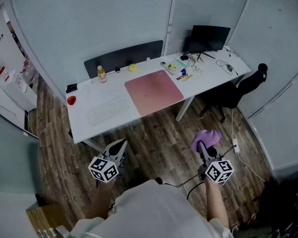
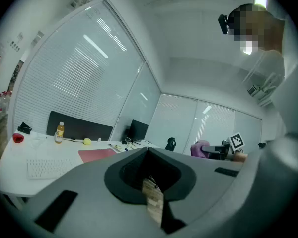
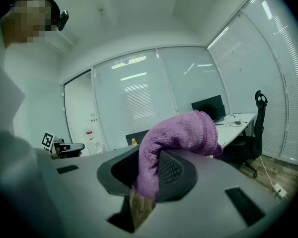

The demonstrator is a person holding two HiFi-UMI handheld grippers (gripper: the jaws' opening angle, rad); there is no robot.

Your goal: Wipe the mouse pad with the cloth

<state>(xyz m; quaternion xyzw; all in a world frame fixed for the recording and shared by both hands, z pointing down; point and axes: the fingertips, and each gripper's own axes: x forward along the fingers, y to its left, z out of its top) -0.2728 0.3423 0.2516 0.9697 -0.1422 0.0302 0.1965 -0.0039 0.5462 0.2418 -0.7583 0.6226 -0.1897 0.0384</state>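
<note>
While held over the floor [image 1: 159, 133], short of the desk [image 1: 219, 76] — right gripper [image 1: 202, 148] clamped on purple cloth [image 1: 207, 137], left gripper [image 1: 120, 144] closed on nothing. Pink pad [image 1: 154, 91] flat on desk beside keyboard [image 1: 107, 109].

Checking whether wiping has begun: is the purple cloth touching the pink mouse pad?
Apart. Head view shows the purple cloth in the right gripper above the floor, clear of the pink mouse pad.

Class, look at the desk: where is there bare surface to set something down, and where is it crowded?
Bare desk lies between the pad and the cables, and between the keyboard and the red object. Crowded: the clutter behind the pad, by the monitor.
</note>
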